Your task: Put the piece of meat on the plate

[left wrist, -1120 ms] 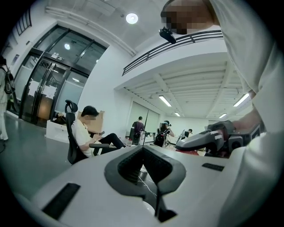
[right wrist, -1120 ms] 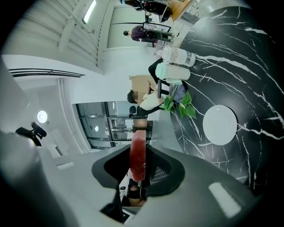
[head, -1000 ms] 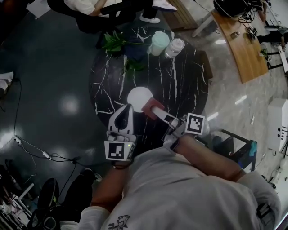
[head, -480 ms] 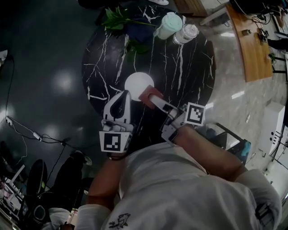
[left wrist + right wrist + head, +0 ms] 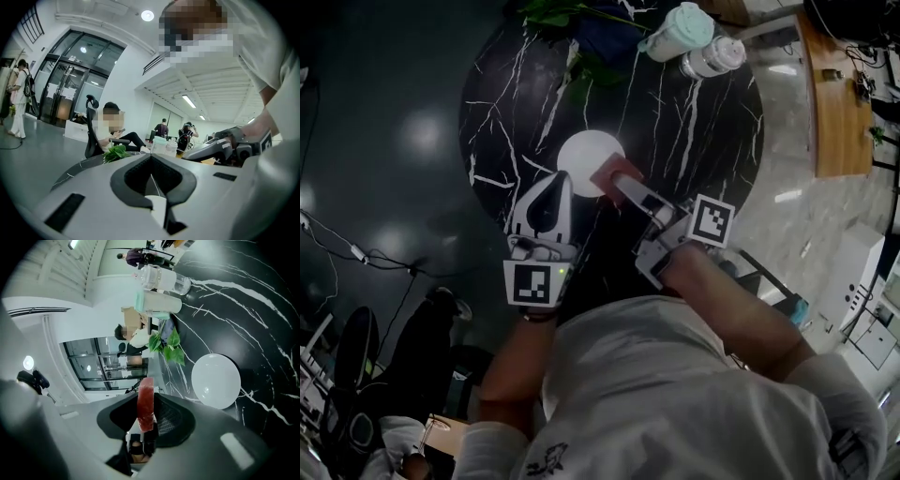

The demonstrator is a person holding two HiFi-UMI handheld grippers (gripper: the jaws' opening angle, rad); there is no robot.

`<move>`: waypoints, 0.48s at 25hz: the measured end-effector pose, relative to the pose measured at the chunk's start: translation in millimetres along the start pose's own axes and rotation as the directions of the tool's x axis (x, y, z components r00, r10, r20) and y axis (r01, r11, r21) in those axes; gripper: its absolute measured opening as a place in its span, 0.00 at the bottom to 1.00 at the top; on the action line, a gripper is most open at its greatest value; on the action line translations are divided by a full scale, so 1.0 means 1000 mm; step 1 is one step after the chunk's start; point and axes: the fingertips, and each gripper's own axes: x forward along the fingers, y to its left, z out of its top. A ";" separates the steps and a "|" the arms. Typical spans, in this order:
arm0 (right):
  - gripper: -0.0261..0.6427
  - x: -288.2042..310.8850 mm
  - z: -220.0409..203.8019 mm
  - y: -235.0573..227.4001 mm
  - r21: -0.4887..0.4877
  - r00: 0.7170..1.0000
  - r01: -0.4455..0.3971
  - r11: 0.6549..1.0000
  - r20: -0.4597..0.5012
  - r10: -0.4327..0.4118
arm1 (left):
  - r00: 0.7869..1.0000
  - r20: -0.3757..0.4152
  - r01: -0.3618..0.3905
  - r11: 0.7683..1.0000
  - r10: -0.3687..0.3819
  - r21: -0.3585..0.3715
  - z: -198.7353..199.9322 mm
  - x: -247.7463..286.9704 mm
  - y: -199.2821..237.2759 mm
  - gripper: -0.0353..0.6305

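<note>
On black marble desk (image 5: 703, 141): white plate (image 5: 581, 155) near centre. Left hand-held gripper (image 5: 556, 183) jaws together, empty, tip just beside plate. Right hand-held gripper (image 5: 626, 185) clamped on meat (image 5: 611, 174), at plate's right rim.

Person: pale grey short-sleeved T-shirt (image 5: 675, 394), small dark print near hem, 7 o'clock in head view. Left gripper (image 5: 562, 180) – pale grey shell, dark teardrop hollow, black-and-white marker cube (image 5: 532, 283) at its 6 o'clock end. Right gripper (image 5: 620, 184) – same grey, black panels, marker cube (image 5: 712, 219) at its 4 o'clock end. Jaws black-lined inside.
</note>
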 end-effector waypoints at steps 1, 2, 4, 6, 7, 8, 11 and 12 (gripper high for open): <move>0.17 0.003 0.000 -0.004 0.003 1.000 0.004 1.000 -0.006 -0.004 | 1.000 -0.005 -0.005 1.000 0.005 -0.001 -0.004 0.001 0.002 0.06; 0.17 0.005 0.000 -0.008 0.008 1.000 0.008 1.000 -0.011 -0.008 | 1.000 -0.008 -0.010 1.000 0.010 -0.004 -0.008 0.002 0.005 0.06; 0.17 0.008 0.001 -0.017 0.016 1.000 0.021 1.000 -0.023 -0.021 | 1.000 -0.013 -0.020 1.000 0.020 -0.014 -0.015 0.004 0.009 0.06; 0.17 0.013 0.002 -0.028 0.015 0.999 0.032 0.999 -0.036 -0.031 | 0.999 -0.017 -0.029 0.999 0.028 -0.020 -0.024 0.006 0.013 0.06; 0.17 0.016 0.003 -0.033 0.016 0.999 0.036 0.999 -0.042 -0.035 | 0.999 -0.020 -0.033 0.999 0.033 -0.021 -0.028 0.006 0.016 0.06; 0.17 0.018 0.003 -0.038 0.018 0.998 0.039 0.999 -0.046 -0.038 | 0.999 -0.023 -0.039 0.999 0.038 -0.022 -0.033 0.007 0.019 0.06; 0.17 0.025 0.006 -0.051 0.027 0.997 0.055 0.998 -0.049 -0.053 | 0.998 -0.032 -0.057 0.998 0.056 -0.029 -0.045 0.009 0.027 0.06; 0.17 0.026 0.006 -0.056 0.029 0.997 0.063 0.998 -0.050 -0.061 | 0.998 -0.032 -0.058 0.998 0.057 -0.029 -0.049 0.010 0.028 0.06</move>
